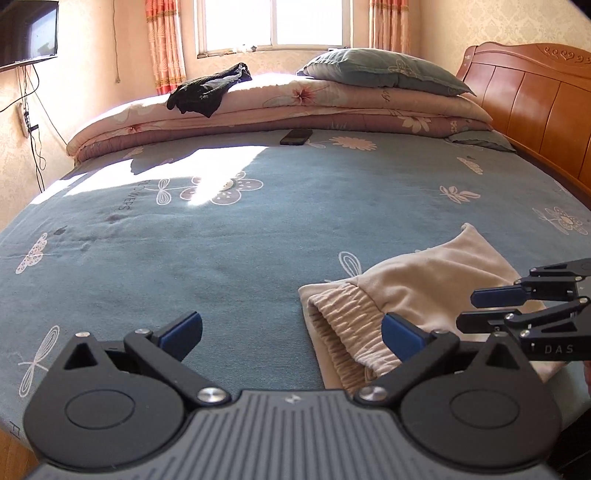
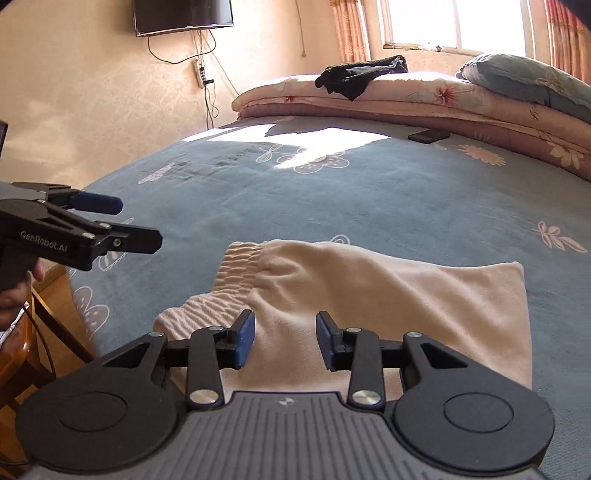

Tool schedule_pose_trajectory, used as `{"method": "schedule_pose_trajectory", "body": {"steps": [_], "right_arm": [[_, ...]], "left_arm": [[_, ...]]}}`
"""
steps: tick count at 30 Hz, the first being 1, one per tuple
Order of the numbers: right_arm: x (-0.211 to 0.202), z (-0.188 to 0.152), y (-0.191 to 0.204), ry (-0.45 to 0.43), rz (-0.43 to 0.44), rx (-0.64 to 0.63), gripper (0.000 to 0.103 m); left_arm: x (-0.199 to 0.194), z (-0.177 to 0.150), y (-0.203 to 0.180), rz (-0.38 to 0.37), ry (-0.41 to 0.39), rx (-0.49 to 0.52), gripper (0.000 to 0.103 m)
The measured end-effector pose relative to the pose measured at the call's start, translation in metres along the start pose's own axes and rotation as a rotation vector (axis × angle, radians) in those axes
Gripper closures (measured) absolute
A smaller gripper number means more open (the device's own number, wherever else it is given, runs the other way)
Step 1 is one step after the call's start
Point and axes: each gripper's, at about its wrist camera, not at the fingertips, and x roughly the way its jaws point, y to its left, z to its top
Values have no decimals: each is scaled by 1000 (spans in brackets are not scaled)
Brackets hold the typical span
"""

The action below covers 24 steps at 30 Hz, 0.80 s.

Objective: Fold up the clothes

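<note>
A folded cream pair of pants [image 1: 424,295] with a ribbed elastic waistband lies on the blue bed sheet [image 1: 240,236] near the bed's front edge; it also shows in the right wrist view [image 2: 369,295]. My left gripper [image 1: 291,332] is open wide and empty, just left of the waistband. My right gripper [image 2: 285,339] is open and empty, hovering over the near edge of the pants. The right gripper also shows in the left wrist view [image 1: 476,306] and the left gripper in the right wrist view [image 2: 140,221].
A dark garment [image 1: 207,86] lies on folded floral quilts [image 1: 295,107] at the far side, with a grey-green pillow [image 1: 384,70]. A black phone [image 1: 295,136] lies on the sheet. A wooden headboard [image 1: 535,107] stands at right. A TV [image 2: 183,14] hangs on the wall.
</note>
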Motion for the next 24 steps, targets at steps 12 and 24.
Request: {"method": "schedule_pose_trajectory", "body": {"steps": [12, 24], "right_arm": [[-17, -5, 4, 52, 78, 70, 63], [-50, 13, -114, 6, -258, 183, 58]], "left_arm": [[3, 6, -18, -120, -23, 50, 1], [88, 26, -108, -443, 0, 252, 1]]}}
